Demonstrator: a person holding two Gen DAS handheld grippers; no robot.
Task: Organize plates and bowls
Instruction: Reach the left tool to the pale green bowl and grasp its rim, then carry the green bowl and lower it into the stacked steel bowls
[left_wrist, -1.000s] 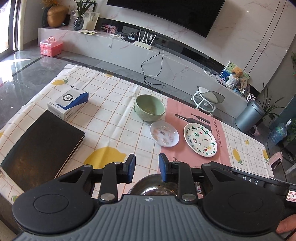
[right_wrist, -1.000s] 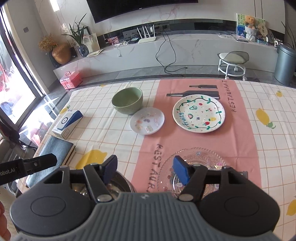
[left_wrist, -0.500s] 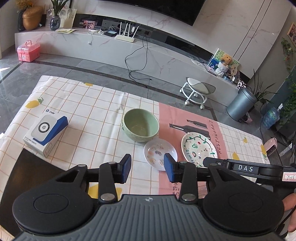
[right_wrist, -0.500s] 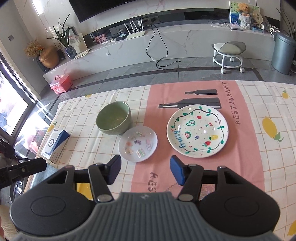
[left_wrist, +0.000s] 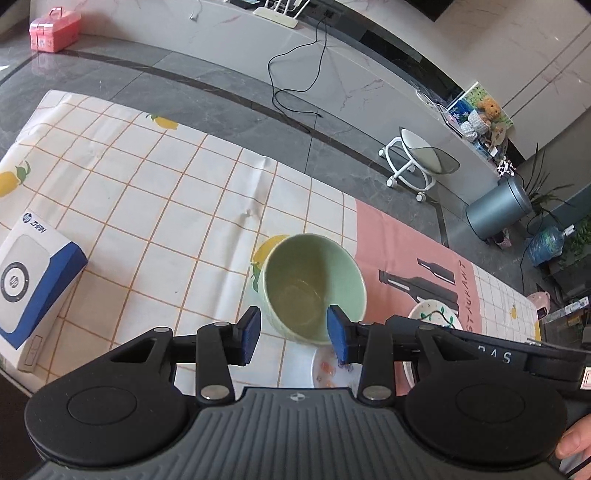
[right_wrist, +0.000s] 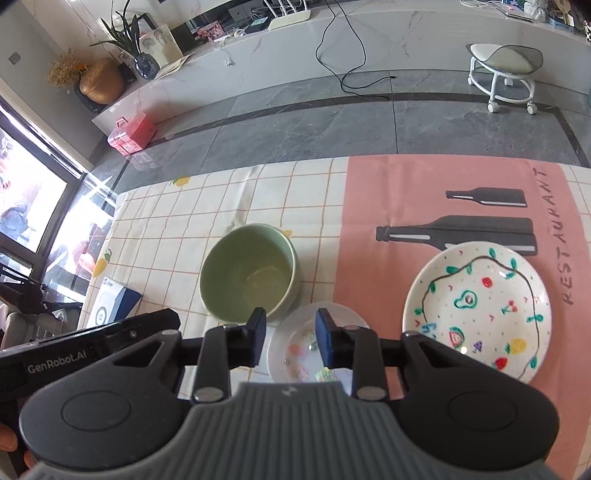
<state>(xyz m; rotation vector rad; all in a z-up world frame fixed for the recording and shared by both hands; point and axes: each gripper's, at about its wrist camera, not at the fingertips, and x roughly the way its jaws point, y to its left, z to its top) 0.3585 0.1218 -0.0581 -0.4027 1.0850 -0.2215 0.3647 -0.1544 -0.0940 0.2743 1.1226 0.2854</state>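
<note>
A green bowl (left_wrist: 312, 286) stands on the checked tablecloth; it also shows in the right wrist view (right_wrist: 249, 275). My left gripper (left_wrist: 291, 334) is open, with its fingertips at the bowl's near side, one on each side of the near rim. A small patterned saucer (right_wrist: 306, 345) lies just in front of the bowl; part of it shows in the left wrist view (left_wrist: 327, 371). My right gripper (right_wrist: 290, 332) is open and hovers over the saucer. A large painted plate (right_wrist: 480, 308) lies to the right on the pink runner (right_wrist: 406, 192).
A blue and white box (left_wrist: 27, 286) lies at the table's left. The table's far edge (left_wrist: 221, 134) drops to a grey floor. A white stool (right_wrist: 504, 70) and a grey bin (left_wrist: 500, 208) stand beyond it.
Both grippers have moved forward over the table toward the bowl and saucer. The left jaws have opened wider; the metal bowl and glass plate near the front have dropped out of view.
</note>
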